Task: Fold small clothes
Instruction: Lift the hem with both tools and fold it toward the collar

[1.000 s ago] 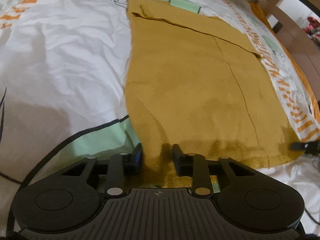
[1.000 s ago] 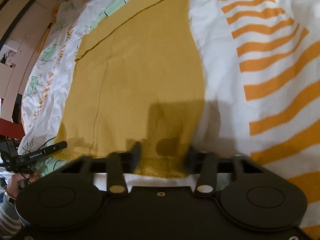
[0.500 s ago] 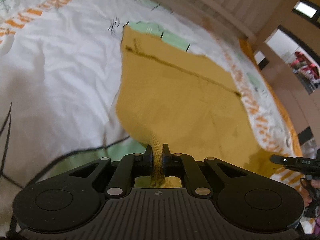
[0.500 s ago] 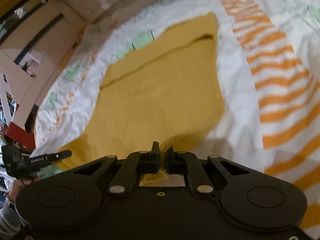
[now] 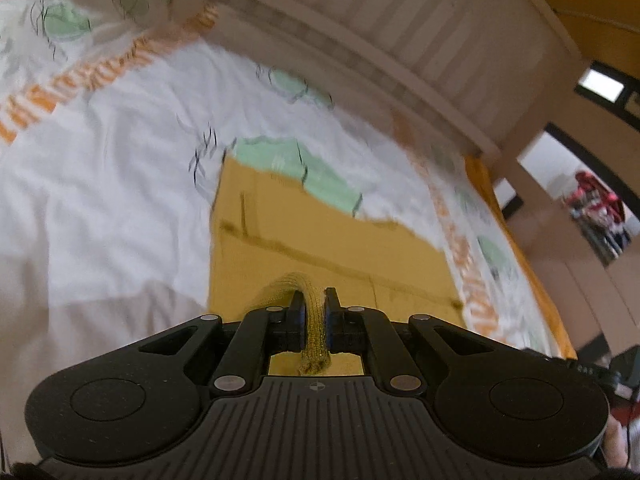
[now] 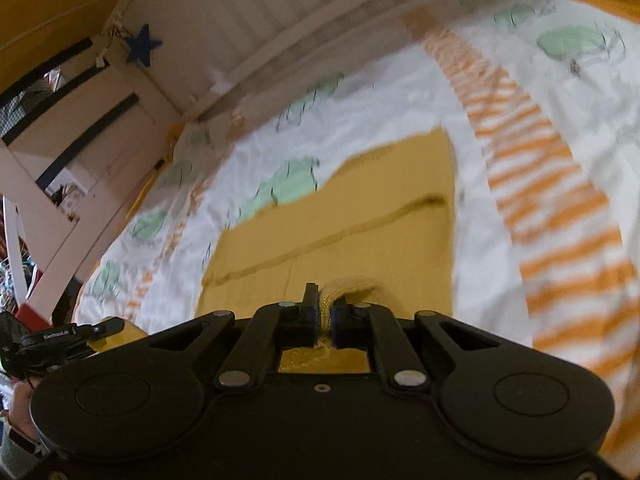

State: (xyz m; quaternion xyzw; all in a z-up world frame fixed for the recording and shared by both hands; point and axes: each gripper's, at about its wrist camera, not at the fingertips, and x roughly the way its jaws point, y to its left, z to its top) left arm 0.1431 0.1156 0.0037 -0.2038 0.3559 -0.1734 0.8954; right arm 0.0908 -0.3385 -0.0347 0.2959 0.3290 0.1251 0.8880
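The left claw [image 5: 313, 300] is clamping shut on the near hem of a mustard-yellow knit garment [image 5: 320, 240], with a ribbed bunch of the fabric standing up between its fingers [image 5: 298, 312]. The right claw [image 6: 324, 304] is likewise pinching shut on the same garment [image 6: 360, 232] at its near edge, a small roll of knit poking up just past its fingertips. Both claws have just been closing, and the cloth is sitting between the jaws of each.

The garment is lying spread on a bed, its far part flat against the duvet [image 5: 120, 208] and its near hem lifted off it by the two claws. A dark fold line is running across the fabric toward its far end. The duvet is white, printed with green shapes and orange stripes [image 6: 560, 208], and is wrinkling around the garment on both sides.

Beyond the bed, a pale slatted headboard [image 5: 420, 32] is standing along the far edge. In the right wrist view a dark blue star [image 6: 143, 45] is hanging on the wall near the headboard's corner. Low at the left of that view, the other gripper's black body with a cable is showing, held in a hand [image 6: 22, 408]. Nothing is lying on top of the garment. Both views are blurring somewhat.
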